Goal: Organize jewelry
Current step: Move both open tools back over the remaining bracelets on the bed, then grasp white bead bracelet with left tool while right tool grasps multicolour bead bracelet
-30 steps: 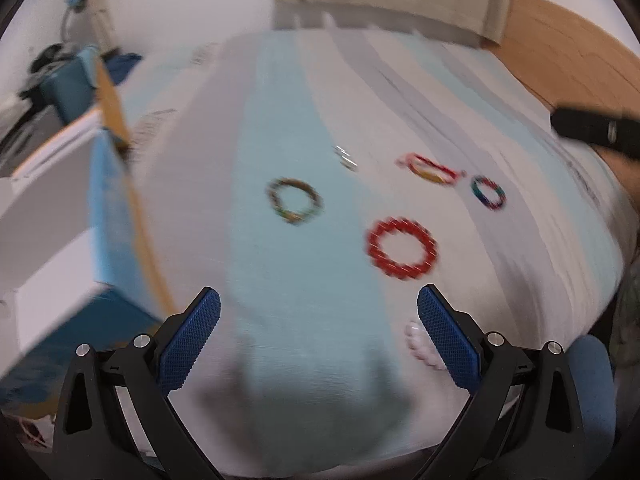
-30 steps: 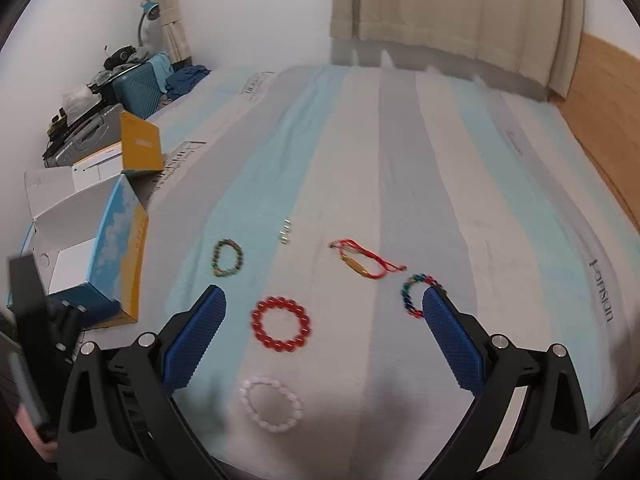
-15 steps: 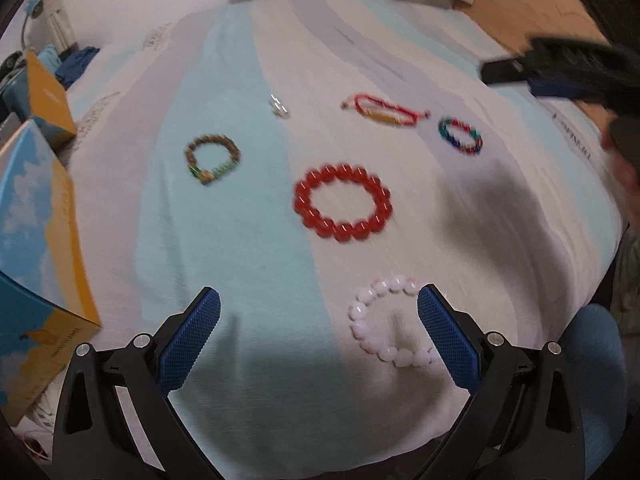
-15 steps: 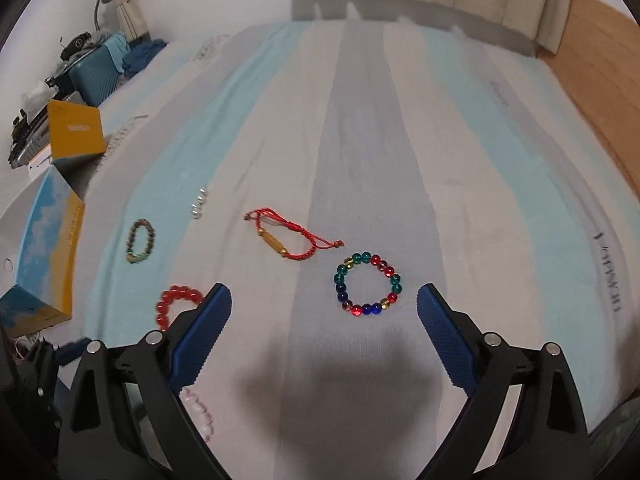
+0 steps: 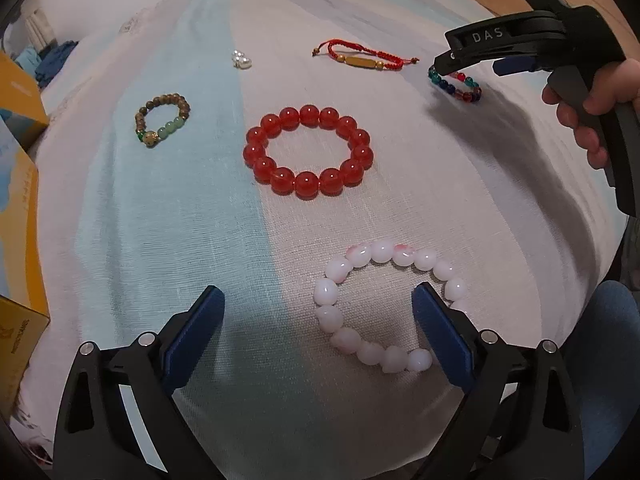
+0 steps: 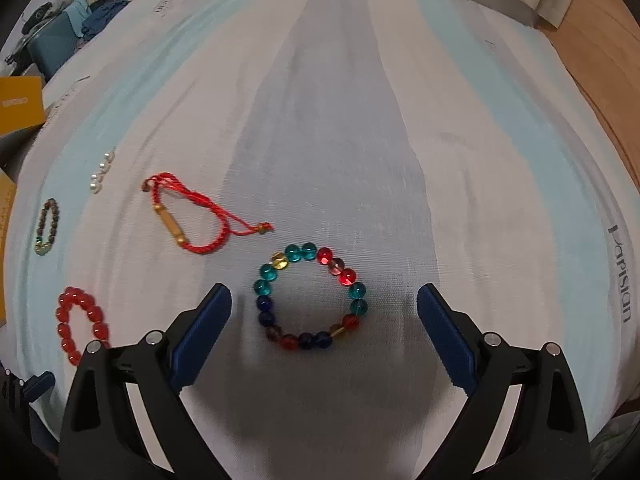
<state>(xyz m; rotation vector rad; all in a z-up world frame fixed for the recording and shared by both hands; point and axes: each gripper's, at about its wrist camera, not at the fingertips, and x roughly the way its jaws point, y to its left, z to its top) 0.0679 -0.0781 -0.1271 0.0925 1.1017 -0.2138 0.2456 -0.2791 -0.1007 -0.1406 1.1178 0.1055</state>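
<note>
Striped bedsheet (image 6: 320,120) filled both frames, yellow-blue box (image 5: 16,240) at left edge. Nothing sorted yet: red bead bracelet (image 5: 308,151) centre, pink-white bracelet (image 5: 384,308) lower right, multicolour bracelet (image 6: 310,296) lower centre. Left gripper (image 5: 318,332) and right gripper (image 6: 324,330) both wide open, empty, each straddling a bracelet.

We are looking from the left wrist camera down and forward over the striped bed (image 5: 160,208), very near the white bead bracelet (image 5: 384,304) between the open jaws. From the right wrist camera we are looking down along the bed, near the multicolour bracelet (image 6: 310,296). Both views are sharing the red bead bracelet (image 5: 308,151), the red cord bracelet (image 6: 188,216) and the brown bracelet (image 5: 164,125); the left view is also showing the right gripper (image 5: 468,62).
</note>
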